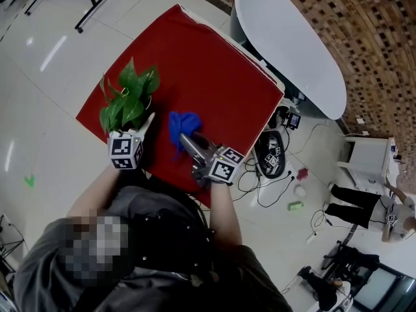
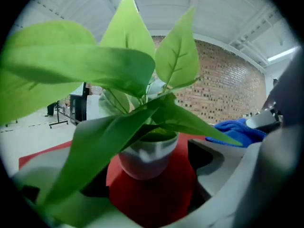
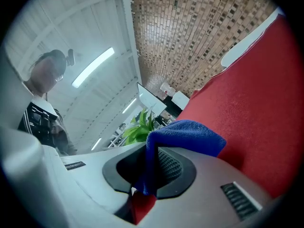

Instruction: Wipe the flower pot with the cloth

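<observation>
Table [image 1: 221,70] draped in red is viewed from above. The white flower pot [image 2: 147,156] is set upright near its front left edge, mouth upward and long axis vertical, overhung by green leaves [image 1: 128,99]. The left gripper [image 2: 149,179] is held with jaws spread wide either side of the pot; contact cannot be judged. The right gripper [image 3: 147,175] is clamped on a fold of the blue cloth [image 3: 185,137], bunched just beside the plant.
</observation>
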